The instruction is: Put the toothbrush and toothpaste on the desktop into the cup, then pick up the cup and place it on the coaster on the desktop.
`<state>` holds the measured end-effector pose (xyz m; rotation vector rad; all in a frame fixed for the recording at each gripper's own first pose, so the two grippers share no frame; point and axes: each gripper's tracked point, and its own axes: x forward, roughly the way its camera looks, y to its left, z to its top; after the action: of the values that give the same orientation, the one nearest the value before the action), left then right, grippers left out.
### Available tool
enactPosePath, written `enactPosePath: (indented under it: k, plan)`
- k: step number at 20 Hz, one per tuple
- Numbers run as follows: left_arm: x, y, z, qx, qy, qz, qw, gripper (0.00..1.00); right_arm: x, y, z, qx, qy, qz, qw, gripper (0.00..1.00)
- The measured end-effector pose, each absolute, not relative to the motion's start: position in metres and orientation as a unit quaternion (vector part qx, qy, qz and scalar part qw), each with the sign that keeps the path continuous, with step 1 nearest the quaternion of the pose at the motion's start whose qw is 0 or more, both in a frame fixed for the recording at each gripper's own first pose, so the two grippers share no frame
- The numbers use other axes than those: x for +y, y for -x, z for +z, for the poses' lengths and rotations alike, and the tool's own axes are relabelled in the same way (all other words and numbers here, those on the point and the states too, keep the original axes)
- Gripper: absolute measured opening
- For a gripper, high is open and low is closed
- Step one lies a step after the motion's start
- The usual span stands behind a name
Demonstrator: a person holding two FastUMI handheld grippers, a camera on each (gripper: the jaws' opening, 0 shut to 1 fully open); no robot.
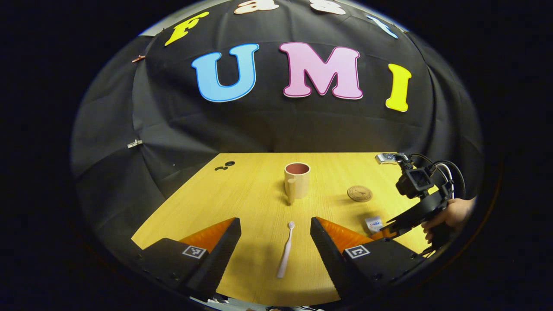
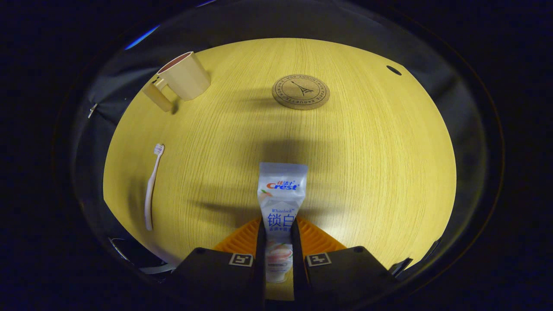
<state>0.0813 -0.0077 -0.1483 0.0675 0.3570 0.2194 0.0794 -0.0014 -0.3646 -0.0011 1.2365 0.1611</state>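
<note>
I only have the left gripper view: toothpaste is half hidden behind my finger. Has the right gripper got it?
Observer: Yes. In the right gripper view the right gripper is shut on the toothpaste tube, both fingers pressing its lower part.
Operator: Which way does the tube point?
Observer: Its flat crimped end sticks forward past the fingertips, toward the coaster.
Operator: Anything on the coaster?
Observer: Nothing; the cup stands apart, to its left, with the toothbrush lying nearer.

Yellow wooden desktop (image 1: 259, 207); small silver object (image 1: 386, 158) at far edge.
</note>
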Motion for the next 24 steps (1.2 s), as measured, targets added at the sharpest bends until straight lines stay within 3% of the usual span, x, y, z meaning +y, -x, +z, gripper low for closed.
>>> enactPosePath:
  k: [2, 8, 24]
  plan:
    - [-0.002, -0.083, -0.155, 0.185, -0.026, 0.111, 0.976, 1.00, -0.005, -0.076, -0.363, 0.577, 0.003, 0.078, 0.813, 0.30]
    - [0.019, -0.096, -0.176, 0.221, -0.027, 0.104, 0.969, 1.00, -0.014, -0.085, -0.333, 0.523, -0.014, 0.089, 0.847, 0.29]
    - [0.002, -0.130, -0.294, 0.448, -0.032, 0.032, 0.893, 1.00, -0.071, -0.080, -0.278, 0.437, -0.047, 0.061, 0.896, 0.29]
